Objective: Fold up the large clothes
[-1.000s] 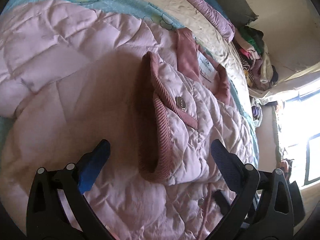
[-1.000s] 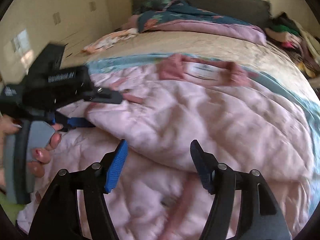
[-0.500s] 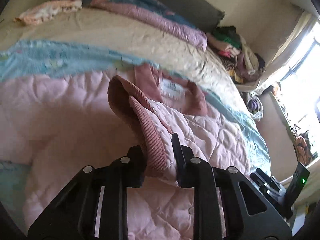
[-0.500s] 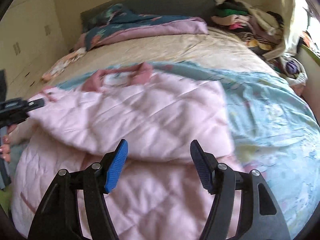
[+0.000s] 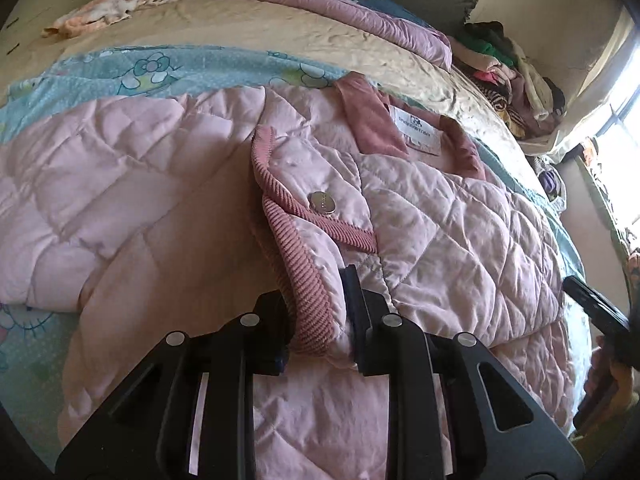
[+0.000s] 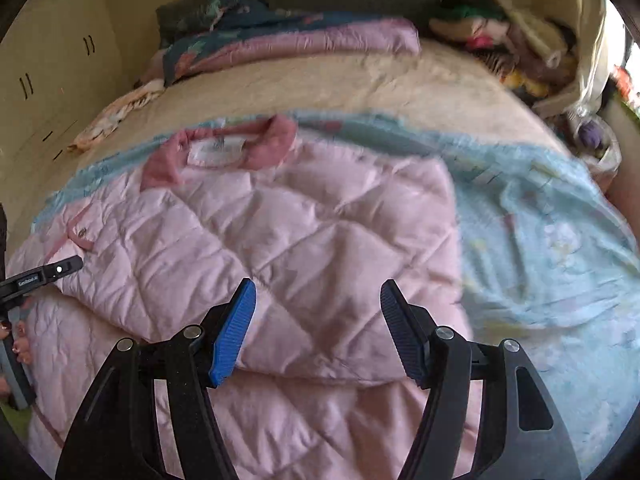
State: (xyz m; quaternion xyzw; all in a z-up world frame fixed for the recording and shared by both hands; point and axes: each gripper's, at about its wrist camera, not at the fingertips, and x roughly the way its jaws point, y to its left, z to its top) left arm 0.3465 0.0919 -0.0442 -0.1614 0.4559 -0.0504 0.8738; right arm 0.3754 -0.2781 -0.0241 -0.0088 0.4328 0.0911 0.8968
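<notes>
**Pink quilted jacket lies part-folded on the bed**

A pink quilted jacket (image 5: pixel 440 216) lies spread across a bed (image 5: pixel 248 36), its darker pink collar and white label (image 5: pixel 416 130) turned toward the headboard. One sleeve is folded over the body, its ribbed cuff (image 5: pixel 304 280) (a metal snap button (image 5: pixel 322 202) sits just above it) clamped between the jaws of the left gripper (image 5: pixel 318 312). In the right wrist view the right gripper (image 6: pixel 318 328) hovers above the folded layer of the jacket (image 6: pixel 280 248), its jaws wide apart and holding nothing. Under the jacket lies a light blue cartoon-print sheet (image 6: pixel 540 240). Farther up the bed sit a folded purple-and-teal quilt (image 6: pixel 288 40) and, at the right corner, a heap of mixed clothes (image 6: pixel 504 36). A small peach cloth (image 5: pixel 120 4) rests near the bed's left edge.
</notes>
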